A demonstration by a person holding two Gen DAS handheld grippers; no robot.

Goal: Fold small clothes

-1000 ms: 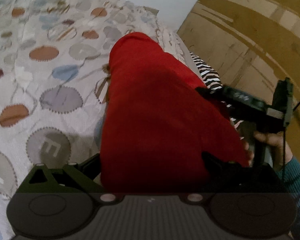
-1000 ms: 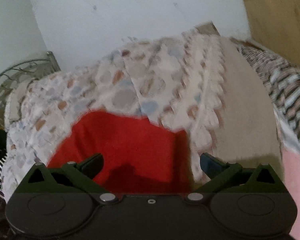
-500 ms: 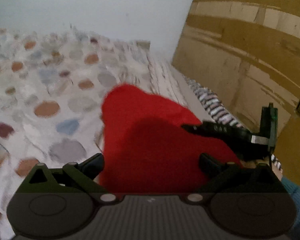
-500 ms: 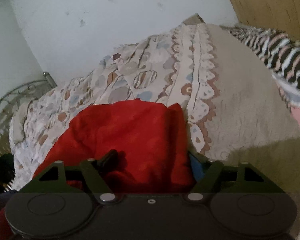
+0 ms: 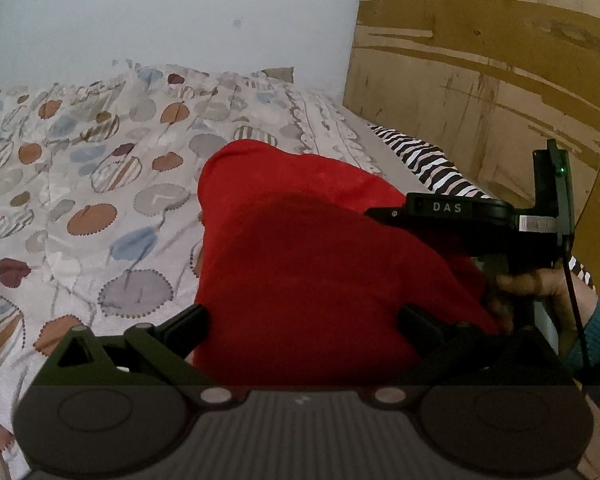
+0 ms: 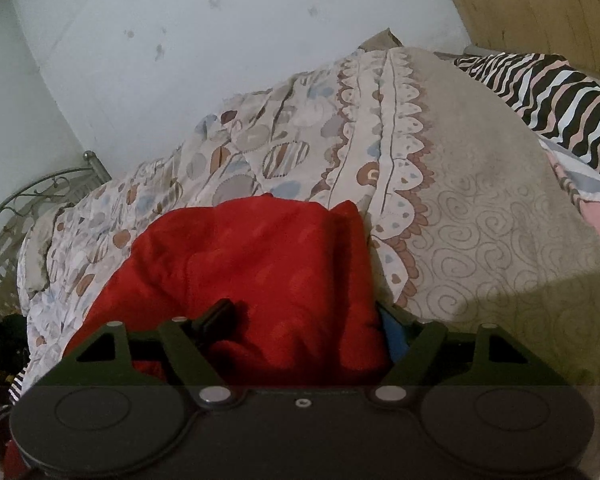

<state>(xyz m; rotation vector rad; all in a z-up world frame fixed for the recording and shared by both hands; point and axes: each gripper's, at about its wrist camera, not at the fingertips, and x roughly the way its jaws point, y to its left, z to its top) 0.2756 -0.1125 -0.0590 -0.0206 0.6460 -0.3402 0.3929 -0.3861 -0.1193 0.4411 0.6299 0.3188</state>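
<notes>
Red fleece, soft and thick: the small garment [image 5: 300, 248] lies bunched on the patterned bedspread [image 5: 80, 184], with its near end between my two tools. My left gripper [image 5: 304, 320] stands wide open, fingers on either side of the cloth and gripping nothing. My right gripper [image 6: 304, 320] is narrower, its left finger [image 6: 220, 314] pressed into a fold, its blue-padded right finger [image 6: 396, 332] against the garment's right edge; I judge it partly closed on the cloth, though a firm pinch is not confirmed. In the left view the right tool sits at the garment's right side, near the zebra-striped fabric [image 5: 424, 160] and the wooden panel [image 5: 500, 80] beyond. Assessment: the garment is not yet flat or squared. Recommended: close the left fingers on the near left edge before moving, hold both corners level, draw the cloth taut, then lay it flat on the bedspread before folding. Risk: thick fleece slipping from a shallow pinch.
</notes>
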